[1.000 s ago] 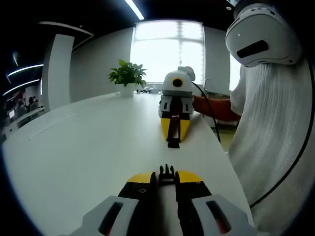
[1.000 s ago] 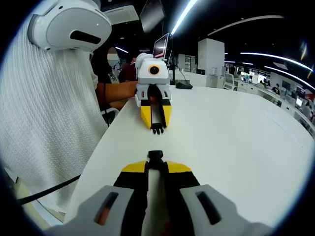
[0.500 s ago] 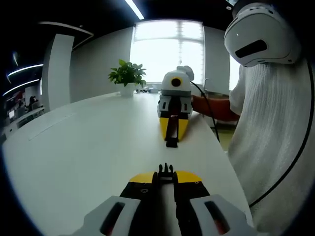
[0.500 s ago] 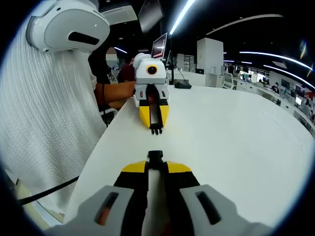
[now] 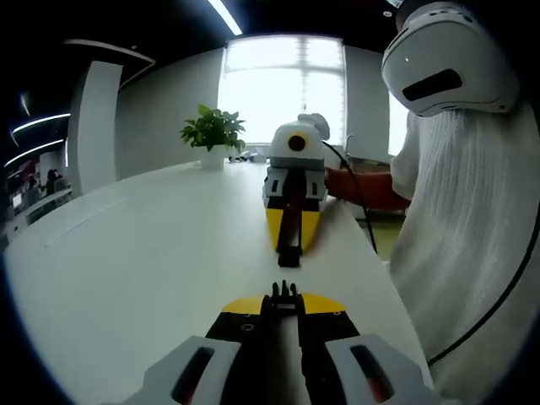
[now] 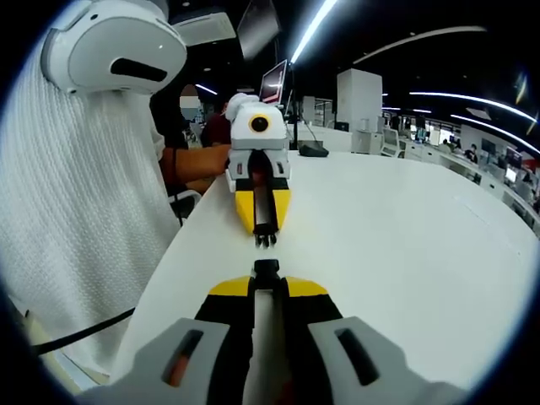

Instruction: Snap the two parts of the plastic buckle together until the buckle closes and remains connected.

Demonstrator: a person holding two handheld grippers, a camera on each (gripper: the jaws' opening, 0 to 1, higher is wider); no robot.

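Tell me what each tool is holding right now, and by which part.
The left tool clamps the pronged buckle half by its rear, prongs poking forward. The right tool clamps the socket half by its rear, its open end forward.

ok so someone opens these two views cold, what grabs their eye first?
The two yellow-tipped grippers facing each other nose to nose over the white table: the left gripper holds the pronged buckle half, the right gripper the socket half, a small gap between them. Next, a person in a white knit top wearing a white headset at the table's edge, and a potted plant by the bright window.
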